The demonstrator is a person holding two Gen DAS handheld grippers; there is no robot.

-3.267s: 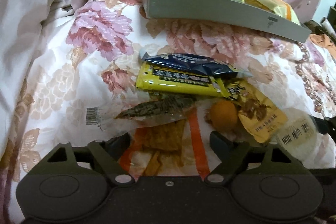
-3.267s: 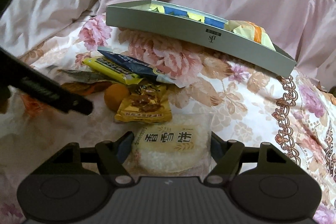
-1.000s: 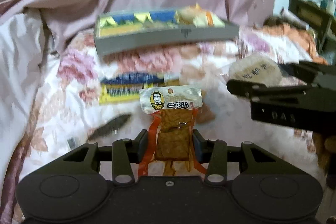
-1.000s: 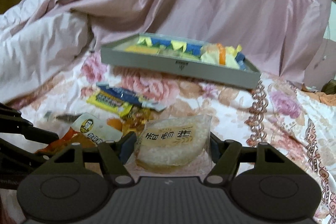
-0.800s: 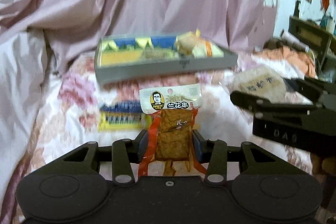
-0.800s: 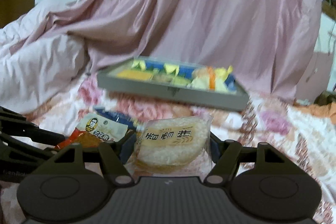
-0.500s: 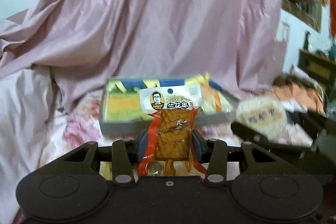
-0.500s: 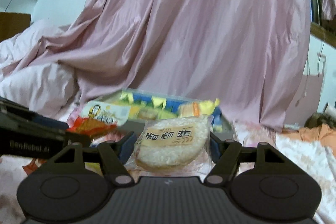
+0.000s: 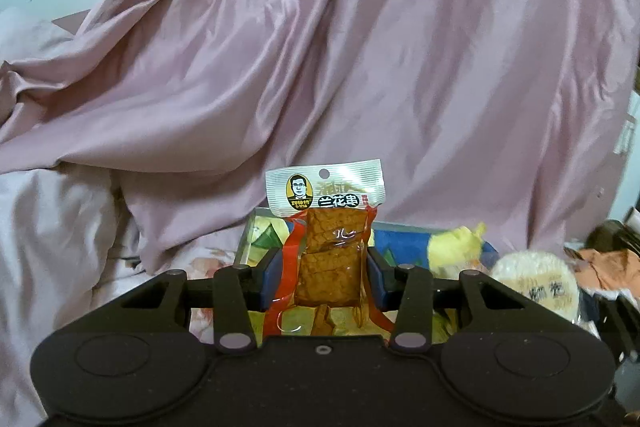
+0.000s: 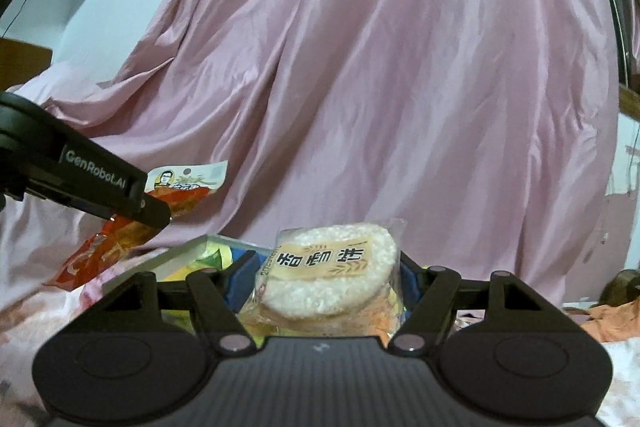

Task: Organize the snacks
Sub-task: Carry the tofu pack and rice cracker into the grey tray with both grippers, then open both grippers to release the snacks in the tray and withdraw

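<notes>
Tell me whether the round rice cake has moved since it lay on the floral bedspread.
Yes. The round rice cake, held in the right gripper, has come up off the bedspread and forward to the grey tray, now just ahead.

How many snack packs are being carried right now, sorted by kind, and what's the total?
Tofu snack packet, in the left gripper: 1
Round rice cake pack, in the right gripper: 1
Total held: 2
The packs in the tray behind are too hidden to count.
</notes>
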